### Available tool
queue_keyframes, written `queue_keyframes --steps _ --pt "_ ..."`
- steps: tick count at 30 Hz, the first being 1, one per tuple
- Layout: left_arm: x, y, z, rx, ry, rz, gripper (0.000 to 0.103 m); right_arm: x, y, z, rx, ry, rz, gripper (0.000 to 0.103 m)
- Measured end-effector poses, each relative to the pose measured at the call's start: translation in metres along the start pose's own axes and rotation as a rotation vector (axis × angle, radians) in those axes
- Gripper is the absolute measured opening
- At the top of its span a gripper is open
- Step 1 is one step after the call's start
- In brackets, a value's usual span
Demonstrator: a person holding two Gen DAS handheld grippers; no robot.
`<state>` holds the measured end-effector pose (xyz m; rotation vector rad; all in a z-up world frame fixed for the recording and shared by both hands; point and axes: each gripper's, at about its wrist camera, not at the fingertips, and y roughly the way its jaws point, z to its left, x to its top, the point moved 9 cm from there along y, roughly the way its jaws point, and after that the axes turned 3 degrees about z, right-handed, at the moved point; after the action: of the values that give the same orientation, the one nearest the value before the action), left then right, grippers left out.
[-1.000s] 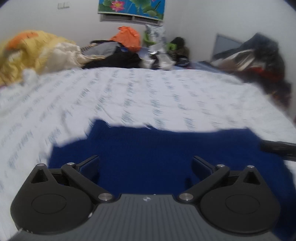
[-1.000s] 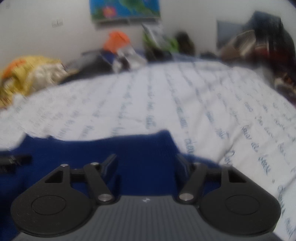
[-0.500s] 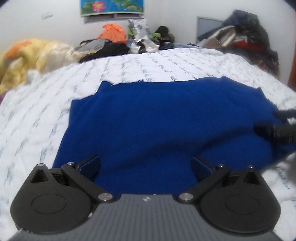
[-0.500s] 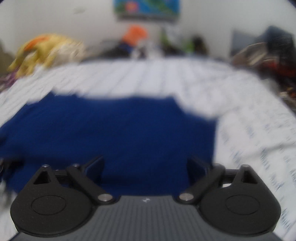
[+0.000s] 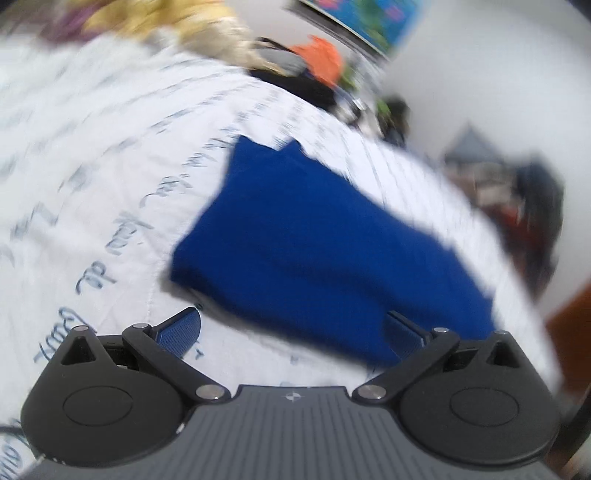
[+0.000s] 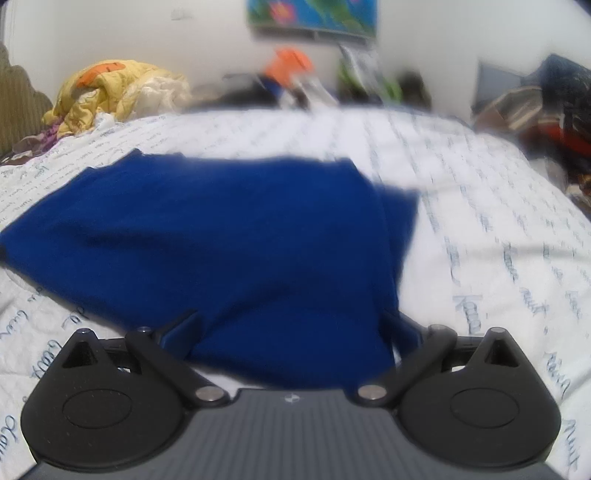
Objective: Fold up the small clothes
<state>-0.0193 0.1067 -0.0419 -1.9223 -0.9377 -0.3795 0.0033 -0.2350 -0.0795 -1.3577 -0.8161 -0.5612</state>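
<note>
A dark blue garment [image 5: 314, 251] lies folded flat on the white bedsheet [image 5: 92, 192]. My left gripper [image 5: 291, 332] stands open just short of the garment's near edge, tilted, with nothing pressed between its blue pads. In the right wrist view the same blue garment [image 6: 221, 240] fills the middle. My right gripper [image 6: 291, 332] is wide open, its fingers hovering over the near edge of the cloth and not pinching it. Both views are blurred.
The sheet [image 6: 498, 221] has printed script. At the bed's far side sit a yellow bundle [image 6: 110, 92], an orange item [image 6: 290, 61] and dark clutter. A heap of dark clothes [image 6: 546, 107] lies at the far right. A blue picture [image 6: 314, 14] hangs on the wall.
Both grippers drew back from the blue garment, which now lies on the sheet. The right jaws spread wider. The left view has rolled and swung left.
</note>
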Motion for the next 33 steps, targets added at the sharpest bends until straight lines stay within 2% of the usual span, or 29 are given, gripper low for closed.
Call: queue_keyframes --steps 3,6,8,10,11,12,14,16,17,18,20,21,22,24,26,28,30,31,33 --pt "0.013 0.001 0.012 -0.062 -0.182 -0.015 0.103 0.0 -0.001 0.001 -0.007 -0.009 0.001 0.103" --pt "0.021 0.003 0.018 -0.086 -0.297 -0.046 0.102 0.0 -0.002 -0.001 0.0 -0.001 -0.001 0.103" --pt "0.024 0.004 0.016 -0.055 -0.304 -0.069 0.101 -0.001 -0.003 -0.001 0.005 0.004 -0.004 0.103" --pt "0.026 0.006 0.01 0.004 -0.263 -0.08 0.099 -0.001 -0.004 -0.002 0.011 0.011 -0.007 0.103" --pt "0.026 0.007 0.007 0.059 -0.225 -0.09 0.089 -0.001 -0.004 -0.002 0.016 0.016 -0.009 0.103" --pt "0.025 0.008 0.005 0.124 -0.181 -0.099 0.074 -0.001 -0.005 -0.003 0.022 0.022 -0.012 0.103" --pt "0.025 0.011 0.003 0.225 -0.119 -0.107 0.059 0.0 -0.006 -0.005 0.036 0.038 -0.018 0.103" --pt "0.023 0.012 0.004 0.271 -0.086 -0.103 0.037 0.0 -0.007 -0.007 0.053 0.057 -0.025 0.103" --pt "0.023 0.013 0.005 0.296 -0.077 -0.096 0.016 0.0 -0.008 -0.008 0.063 0.07 -0.03 0.103" --pt "0.022 0.014 0.008 0.314 -0.082 -0.082 0.005 0.001 -0.01 -0.01 0.08 0.089 -0.04 0.103" --pt "0.024 0.016 0.005 0.317 -0.093 -0.075 0.005 0.007 -0.018 -0.021 0.144 0.187 -0.083 0.103" --pt "0.027 0.015 -0.006 0.321 -0.061 -0.084 0.005 0.012 -0.024 -0.031 0.198 0.275 -0.106 0.103" --pt "0.032 0.016 -0.026 0.307 0.014 -0.104 0.005 0.02 -0.029 -0.043 0.259 0.372 -0.122 0.103" --pt "0.034 0.016 -0.087 0.238 0.222 -0.153 0.004 0.037 -0.035 -0.07 0.394 0.574 -0.144 0.103" --pt "0.02 0.021 -0.159 0.129 0.455 -0.184 0.004 0.055 -0.033 -0.093 0.533 0.722 -0.138 0.103" --pt "-0.015 0.034 -0.221 -0.012 0.67 -0.156 0.003 0.07 -0.024 -0.11 0.64 0.82 -0.119 0.103" --pt "-0.059 0.052 -0.257 -0.106 0.835 -0.098 0.003 0.083 -0.006 -0.113 0.733 0.857 -0.046 0.103" --pt "-0.077 0.062 -0.264 -0.131 0.882 -0.067 0.003 0.086 0.003 -0.113 0.749 0.859 -0.016 0.103" --pt "-0.103 0.076 -0.268 -0.151 0.915 0.006 0.003 0.083 0.025 -0.111 0.721 0.868 0.065 0.103"
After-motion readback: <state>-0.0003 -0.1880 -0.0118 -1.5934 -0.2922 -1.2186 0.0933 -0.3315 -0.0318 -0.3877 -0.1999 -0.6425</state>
